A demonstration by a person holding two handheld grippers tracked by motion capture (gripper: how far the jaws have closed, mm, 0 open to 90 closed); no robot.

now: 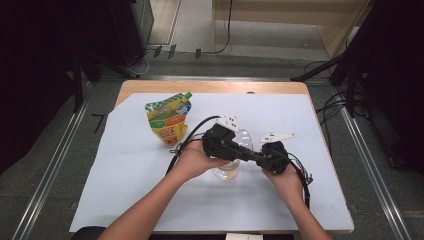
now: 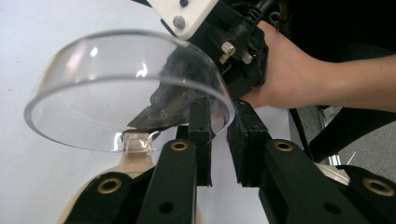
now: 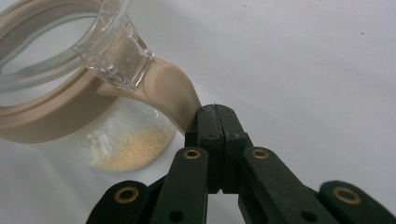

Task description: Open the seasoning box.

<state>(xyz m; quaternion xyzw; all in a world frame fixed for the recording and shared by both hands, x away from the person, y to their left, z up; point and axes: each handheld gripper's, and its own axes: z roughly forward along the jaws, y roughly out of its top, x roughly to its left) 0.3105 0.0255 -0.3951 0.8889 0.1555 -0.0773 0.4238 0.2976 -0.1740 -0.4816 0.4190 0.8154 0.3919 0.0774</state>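
The right gripper (image 3: pixel 215 116) clamped the canister's (image 3: pixel 126 140) beige handle (image 3: pixel 170 93); the left gripper (image 2: pixel 219 126) pinched its rigid, slippery clear lid (image 2: pixel 93 84) at the rim.

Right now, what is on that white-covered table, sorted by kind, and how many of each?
Clear jar with beige collar and hinged clear lid: 1
Colourful spouted pouch with green cap: 1
Hand-held gripper: 2, the left hand-held gripper at the lid's rim, the right hand-held gripper at the beige handle
Total: 4
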